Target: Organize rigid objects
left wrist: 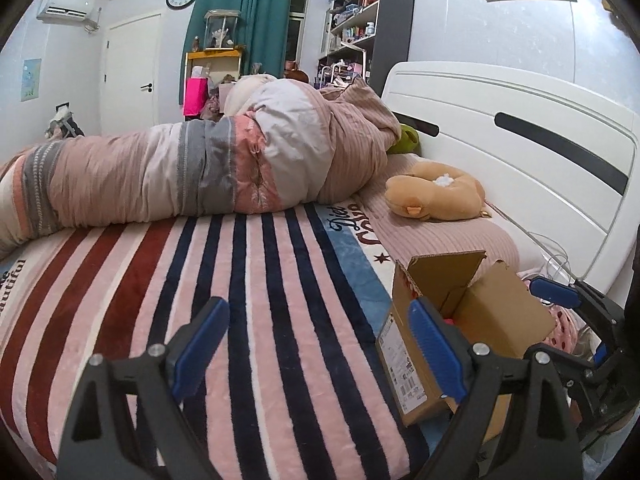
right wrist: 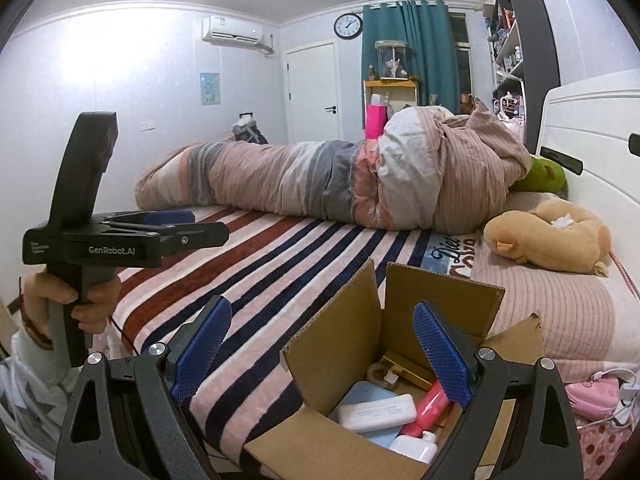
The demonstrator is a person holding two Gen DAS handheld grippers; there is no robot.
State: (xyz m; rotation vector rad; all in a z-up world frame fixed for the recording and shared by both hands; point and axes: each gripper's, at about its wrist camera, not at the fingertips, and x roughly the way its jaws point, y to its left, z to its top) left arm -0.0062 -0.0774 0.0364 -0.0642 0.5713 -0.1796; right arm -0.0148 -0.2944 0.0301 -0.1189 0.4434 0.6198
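Nearest us, both tongs gape wide with nothing in them: the right tongs (right wrist: 320, 352) hang over the open box (right wrist: 440, 304), the left tongs (left wrist: 320, 354) beside it above the striped blanket (left wrist: 256, 280). We count one box, standing at the bed's near edge, its four flaps up. Inside we make out a white case (right wrist: 376, 408), a pink bottle (right wrist: 430, 402), a white bottle (right wrist: 414, 446), a gold item and a blue one; the rest is hidden by flaps and fingers. Farther off lie one tan plush (right wrist: 552, 236), one rolled quilt (right wrist: 340, 180) and a green toy (right wrist: 548, 176), half covered.
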